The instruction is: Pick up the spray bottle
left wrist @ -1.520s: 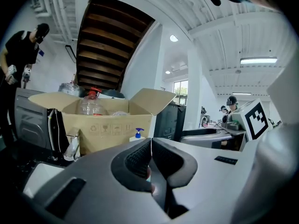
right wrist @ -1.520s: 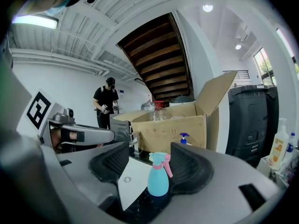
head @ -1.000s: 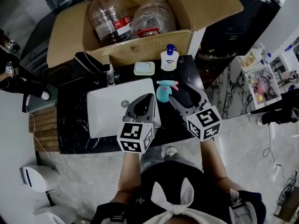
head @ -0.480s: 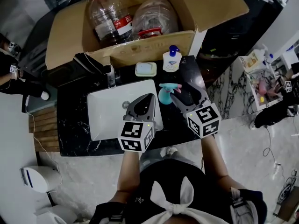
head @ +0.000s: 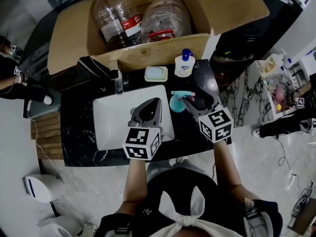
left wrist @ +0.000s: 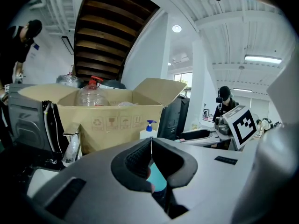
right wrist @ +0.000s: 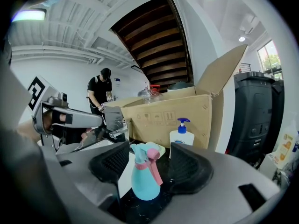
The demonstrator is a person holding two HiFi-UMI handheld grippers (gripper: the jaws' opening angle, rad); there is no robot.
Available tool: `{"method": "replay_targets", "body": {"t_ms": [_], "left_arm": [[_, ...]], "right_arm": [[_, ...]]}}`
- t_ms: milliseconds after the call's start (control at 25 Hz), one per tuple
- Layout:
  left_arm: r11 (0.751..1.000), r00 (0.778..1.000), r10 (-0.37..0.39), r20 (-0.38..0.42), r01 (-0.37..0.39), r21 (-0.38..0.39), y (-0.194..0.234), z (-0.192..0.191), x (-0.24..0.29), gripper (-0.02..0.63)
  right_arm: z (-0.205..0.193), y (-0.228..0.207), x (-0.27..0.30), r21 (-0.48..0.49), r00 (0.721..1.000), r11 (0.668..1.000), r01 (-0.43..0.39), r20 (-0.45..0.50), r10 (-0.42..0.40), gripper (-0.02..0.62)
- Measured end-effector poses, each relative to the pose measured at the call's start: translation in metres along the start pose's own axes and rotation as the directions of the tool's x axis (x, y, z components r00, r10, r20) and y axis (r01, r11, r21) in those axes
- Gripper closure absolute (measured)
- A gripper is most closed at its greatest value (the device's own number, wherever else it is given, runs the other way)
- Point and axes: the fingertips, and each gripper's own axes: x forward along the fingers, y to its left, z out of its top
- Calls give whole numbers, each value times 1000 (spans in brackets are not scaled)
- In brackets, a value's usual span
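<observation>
Both spread jaws of the right gripper (right wrist: 148, 163) flank the spray bottle (right wrist: 144, 185).

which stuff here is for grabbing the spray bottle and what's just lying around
In the job: spray bottle; right tool, open, jaws either side of it.
Lying about: pump bottle; pale green block; cardboard box; sink; left tool, shut.

The left gripper (left wrist: 150, 148) and the right gripper (right wrist: 148, 155) are grey, with black bumpy pads (right wrist: 111, 160) inside. Each has 1 white cube (head: 142, 143) with black square marks. The person wears black clothes (head: 222, 206) and a white bow (head: 183, 212).
</observation>
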Motion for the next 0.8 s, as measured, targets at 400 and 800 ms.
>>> {"method": "replay_targets", "body": {"t_ms": [400,800], "left_arm": [[1000,1000,11,-11,-11,-4,10,-3,5,578],[1000,1000,25,-6,-25,-13,19,-1,6,578]], "right_arm": [[-11,1,14,-22,999,999,-31,-29,30,333],[-15,4,23,-42,998,998,-42,-51,40,337]]}}
